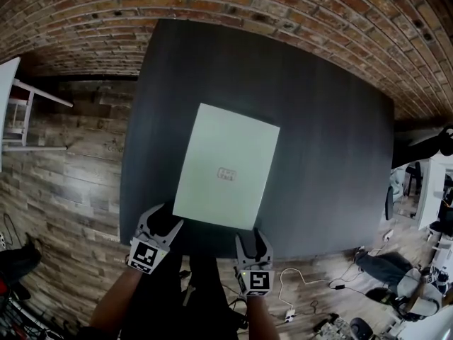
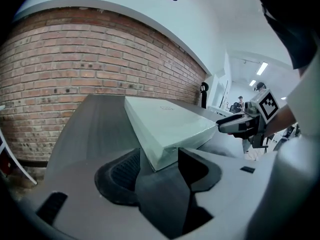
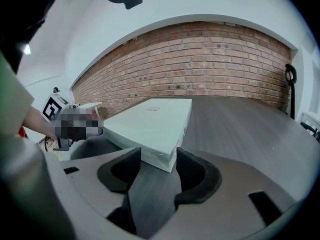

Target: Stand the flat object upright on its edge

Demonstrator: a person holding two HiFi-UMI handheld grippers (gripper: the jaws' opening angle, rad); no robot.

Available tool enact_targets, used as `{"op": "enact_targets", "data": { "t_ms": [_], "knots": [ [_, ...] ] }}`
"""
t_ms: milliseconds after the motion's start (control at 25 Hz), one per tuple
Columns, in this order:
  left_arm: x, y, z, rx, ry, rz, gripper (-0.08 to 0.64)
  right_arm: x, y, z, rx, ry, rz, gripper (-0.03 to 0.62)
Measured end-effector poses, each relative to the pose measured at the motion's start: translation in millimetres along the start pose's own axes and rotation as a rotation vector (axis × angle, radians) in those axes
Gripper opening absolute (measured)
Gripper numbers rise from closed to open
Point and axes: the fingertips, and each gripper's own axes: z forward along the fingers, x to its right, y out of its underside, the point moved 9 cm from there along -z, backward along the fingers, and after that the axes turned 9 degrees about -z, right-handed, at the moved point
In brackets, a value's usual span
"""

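Head view shows pale box (image 1: 226, 167) lying flat on table (image 1: 333, 154).

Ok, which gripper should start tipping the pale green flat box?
Left, marginally. The left gripper is open with a near corner of the pale green flat box well between its jaws; the right gripper, also open, has its corner only at the jaw tips.
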Motion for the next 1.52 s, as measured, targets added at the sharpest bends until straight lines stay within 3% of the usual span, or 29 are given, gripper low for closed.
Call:
{"op": "enact_targets", "data": {
  "t_ms": [800,1520],
  "knots": [
    [2,-1,15,-0.052,0.068,0.077,0.227,4,11,26,0.007,-0.035,-0.036,0.232],
    [16,-18,-6,-0.026,0.075,0.107,0.207,1,-12,4,0.025,-0.017,-0.064,0.219]
  ]
}}
